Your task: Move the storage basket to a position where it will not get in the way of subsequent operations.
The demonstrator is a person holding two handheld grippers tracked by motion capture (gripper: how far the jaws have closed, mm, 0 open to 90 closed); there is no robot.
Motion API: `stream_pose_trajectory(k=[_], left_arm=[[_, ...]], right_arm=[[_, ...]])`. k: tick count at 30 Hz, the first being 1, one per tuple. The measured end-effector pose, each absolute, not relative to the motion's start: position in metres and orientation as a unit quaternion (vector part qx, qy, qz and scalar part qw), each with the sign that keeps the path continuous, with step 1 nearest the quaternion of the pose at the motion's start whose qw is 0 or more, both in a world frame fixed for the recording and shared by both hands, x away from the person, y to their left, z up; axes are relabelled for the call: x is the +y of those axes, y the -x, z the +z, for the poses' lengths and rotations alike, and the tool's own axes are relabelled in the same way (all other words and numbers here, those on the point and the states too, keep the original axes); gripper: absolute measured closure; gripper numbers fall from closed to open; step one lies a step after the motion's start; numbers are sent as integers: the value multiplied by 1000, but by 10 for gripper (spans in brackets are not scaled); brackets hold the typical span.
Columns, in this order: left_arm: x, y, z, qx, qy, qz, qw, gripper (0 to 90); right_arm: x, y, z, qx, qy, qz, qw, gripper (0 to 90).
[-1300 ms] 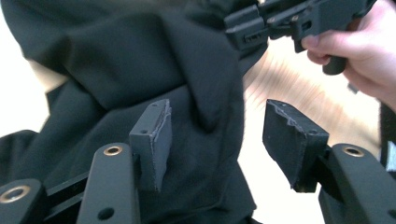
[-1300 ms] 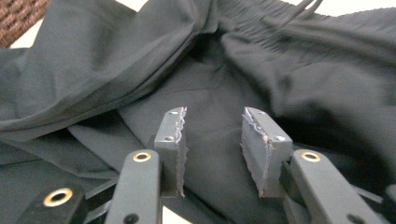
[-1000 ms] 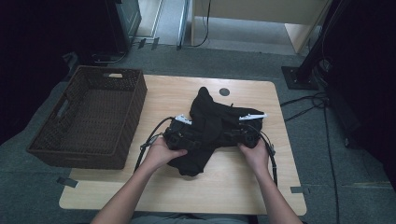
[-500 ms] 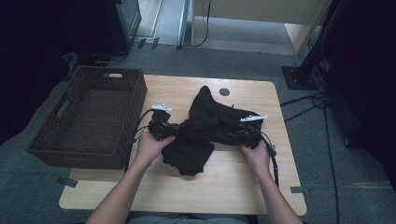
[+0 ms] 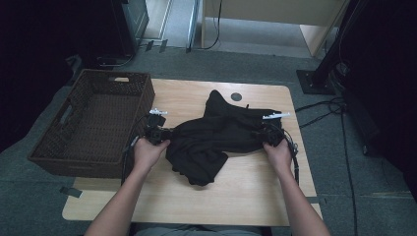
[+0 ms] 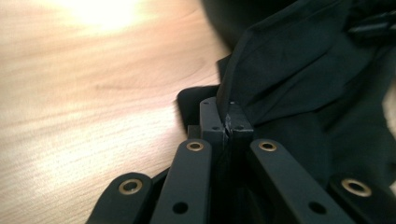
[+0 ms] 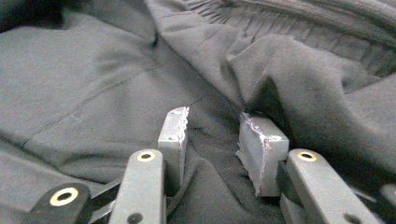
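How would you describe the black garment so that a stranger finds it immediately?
Look at the light wooden table. To the right of the brown wicker basket, the black garment lies crumpled at the table's middle. It is the only soft cloth there, dark against pale wood.

Grey carpet floor (image 5: pixel 246 59) (dim at both sides) around a pale wooden table (image 5: pixel 246 191).

A black garment (image 5: pixel 216 135) lies crumpled across the middle of the wooden table (image 5: pixel 246 196). The left gripper (image 5: pixel 156 132) sits at its left edge, the right gripper (image 5: pixel 270 132) at its right edge. A brown wicker basket (image 5: pixel 74 147) stands at the table's left side
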State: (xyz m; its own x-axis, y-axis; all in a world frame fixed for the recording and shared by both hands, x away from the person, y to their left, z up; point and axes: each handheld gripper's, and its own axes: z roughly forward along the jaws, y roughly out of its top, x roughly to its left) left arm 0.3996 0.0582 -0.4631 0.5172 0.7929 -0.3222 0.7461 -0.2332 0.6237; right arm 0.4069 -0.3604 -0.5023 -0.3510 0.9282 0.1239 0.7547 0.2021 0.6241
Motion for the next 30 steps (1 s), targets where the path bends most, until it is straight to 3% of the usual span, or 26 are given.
stream_pose_trajectory(k=[7, 11, 14, 18, 23, 30], left_arm=[[59, -407, -487, 517, -777, 17, 360, 894], [66, -414, -500, 535, -778, 13, 329, 893], [64, -410, -498, 513, -783, 19, 351, 887], [63, -402, -480, 492, -770, 6, 406, 812], [57, -395, -441, 459, -771, 24, 441, 699], [30, -401, -419, 423, -787, 18, 449, 706]], right_arm=[[-363, -441, -503, 749, -569, 305, 152, 629], [-365, -446, -507, 731, -578, 314, 183, 662], [-363, -445, -508, 729, -580, 309, 192, 645], [-356, -444, -505, 735, -582, 289, 194, 617], [-357, -431, -479, 727, -576, 328, 180, 677], [-352, -405, -456, 744, -541, 362, 153, 780]])
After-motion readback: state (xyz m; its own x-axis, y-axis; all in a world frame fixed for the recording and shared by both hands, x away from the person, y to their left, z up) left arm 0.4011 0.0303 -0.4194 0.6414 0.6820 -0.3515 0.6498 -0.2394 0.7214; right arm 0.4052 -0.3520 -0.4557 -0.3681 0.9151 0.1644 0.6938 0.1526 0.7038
